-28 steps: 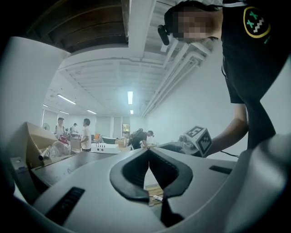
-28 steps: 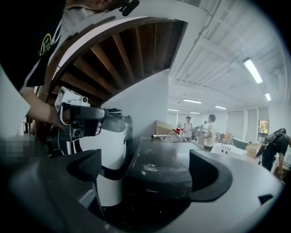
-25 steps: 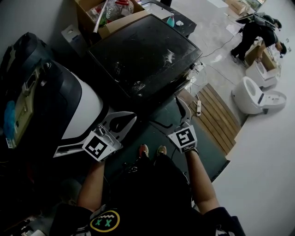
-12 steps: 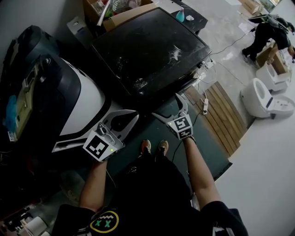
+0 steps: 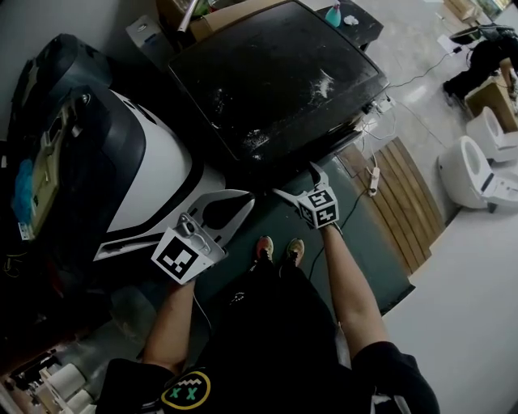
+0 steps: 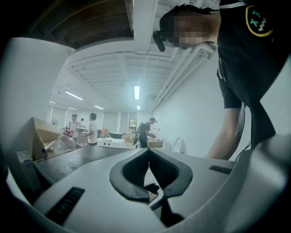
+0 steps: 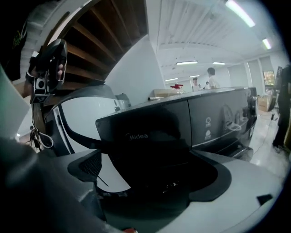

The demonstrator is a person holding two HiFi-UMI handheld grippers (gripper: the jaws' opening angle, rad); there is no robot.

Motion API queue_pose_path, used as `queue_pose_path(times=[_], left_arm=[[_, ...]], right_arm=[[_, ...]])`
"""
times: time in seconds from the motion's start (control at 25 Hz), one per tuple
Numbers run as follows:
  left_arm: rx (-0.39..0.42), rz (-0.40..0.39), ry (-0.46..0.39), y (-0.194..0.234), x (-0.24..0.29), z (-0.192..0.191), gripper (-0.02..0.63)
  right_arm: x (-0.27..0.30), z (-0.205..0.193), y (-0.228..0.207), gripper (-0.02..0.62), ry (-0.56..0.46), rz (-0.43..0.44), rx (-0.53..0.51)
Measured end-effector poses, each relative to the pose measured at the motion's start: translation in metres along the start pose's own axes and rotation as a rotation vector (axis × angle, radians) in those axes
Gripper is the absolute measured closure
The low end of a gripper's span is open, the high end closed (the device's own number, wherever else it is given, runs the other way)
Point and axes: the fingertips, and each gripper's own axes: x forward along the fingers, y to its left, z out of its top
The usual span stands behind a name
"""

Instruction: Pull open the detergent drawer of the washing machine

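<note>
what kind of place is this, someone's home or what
Likely an appliance test lab or workshop, not a home: a black washing machine stands near a loose toilet and a cardboard box, with people under strip lights.

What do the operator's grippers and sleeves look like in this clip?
The left gripper and right gripper are pale grey-white plastic, each with two curved jaws lined with dark textured pads. Each carries a cube with black-and-white square markers. The person wears a black short-sleeved shirt bearing a round yellow-ringed badge with a green zigzag; the forearms are uncovered.
</note>
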Motion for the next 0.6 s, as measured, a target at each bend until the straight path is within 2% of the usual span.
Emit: queue_pose_path(times=[0.12,0.24,0.32,0.52,0.6], left_arm=[[-0.002,0.006,0.003,0.003,0.000,-0.001,0.588],[-0.004,0.015,0.009,0.005,-0.001,-0.002,0.587],[-0.006,0.021,0.016,0.005,-0.003,-0.005,0.587],[-0.011,0.037,0.035,0.009,-0.008,-0.009,0.588],[-0.013,0.046,0.036,0.011,-0.010,-0.009,0.587]], right_arm=[[0.006,-0.004,-0.007,-0.005,-0.054,0.047,0.165],[0.011,-0.002,-0.006,0.002,-0.135,0.144,0.371],[0.015,0.003,-0.004,0.010,-0.185,0.194,0.473],[0.026,0.015,-0.009,0.026,-0.297,0.228,0.640],[0.026,0.014,-0.014,0.060,-0.327,0.222,0.676]])
